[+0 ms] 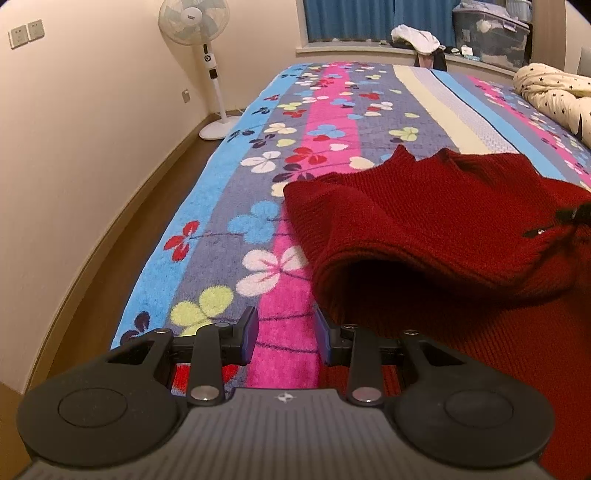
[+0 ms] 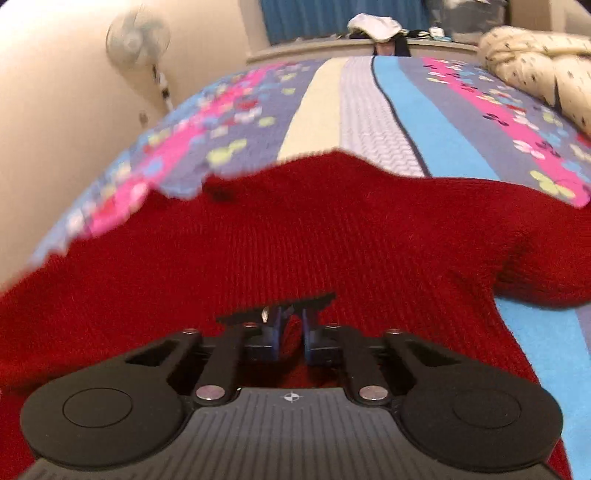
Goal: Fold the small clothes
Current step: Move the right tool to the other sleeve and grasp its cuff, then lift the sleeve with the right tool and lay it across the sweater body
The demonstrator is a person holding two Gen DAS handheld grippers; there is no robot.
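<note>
On the bed's flowered, striped blanket (image 1: 280, 206) lies a red knit sweater (image 1: 424, 221), its near part folded over so a rounded fold edge faces the left gripper (image 1: 285, 334). That gripper hovers at the sweater's left edge with its jaws set wide and nothing between them, pink blanket showing in the gap. The right gripper (image 2: 290, 334) sits over the middle of the sweater (image 2: 295, 240), jaws drawn narrow with red knit bunched between the blue pads (image 2: 272, 338). Farther off, a cream star-print quilt (image 1: 550, 92) is heaped on the bed's right side, and a white standing fan (image 1: 199, 33) stands by the wall.
</note>
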